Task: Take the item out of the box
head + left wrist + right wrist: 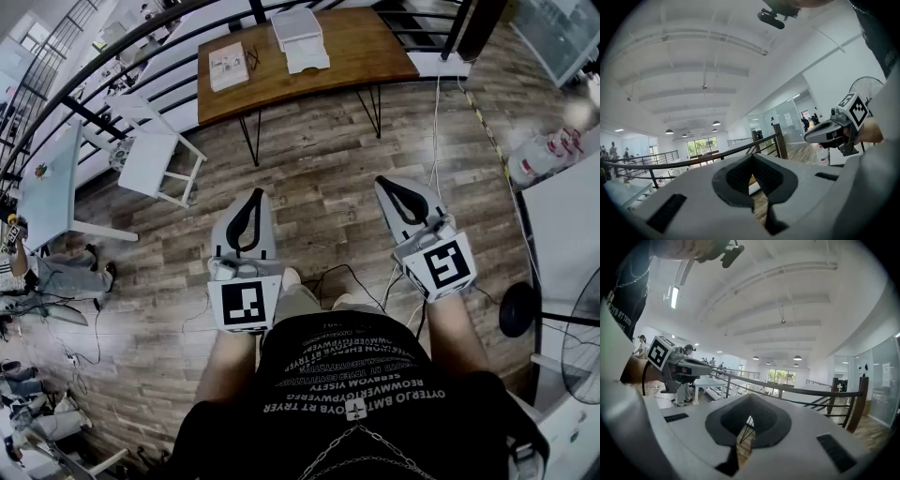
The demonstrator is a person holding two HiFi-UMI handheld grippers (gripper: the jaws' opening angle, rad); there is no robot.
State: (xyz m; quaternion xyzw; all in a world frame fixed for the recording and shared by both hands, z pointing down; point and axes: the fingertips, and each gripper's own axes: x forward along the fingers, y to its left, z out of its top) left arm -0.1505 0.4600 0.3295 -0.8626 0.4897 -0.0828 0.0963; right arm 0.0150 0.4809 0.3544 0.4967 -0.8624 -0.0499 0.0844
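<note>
Left gripper (752,177): my fingers (693,197) are clenched tip to tip; through the dark loop between the pads I see only floor and rail, so they grasp nothing.
Right gripper (749,420): the same, fingers (825,427) pressed together and empty.
How I hold them: both grippers are level in front of my waist, side by side and apart, left (253,199) and right (384,185), each pointing forward over the wooden floor (319,187).
Under the fingers: bare floor and a loose cable, none of the task's things.
White box (297,28): it sits on the far part of the wooden bench (361,47), well apart from both grippers. It is too small here to tell whether it is open or what is inside.
Beside it: a flat white piece (307,58) lies just in front of the box, and a booklet (228,66) lies toward the bench's left end.
Step in hand: I judge that the task proper is not begun; I am standing back, and nothing has been touched.
Next move calls for: walking up to the bench, bringing both grippers over the box, and releasing the fingers before reaching in; probably one gripper steadies the box while the other lifts the item out.
</note>
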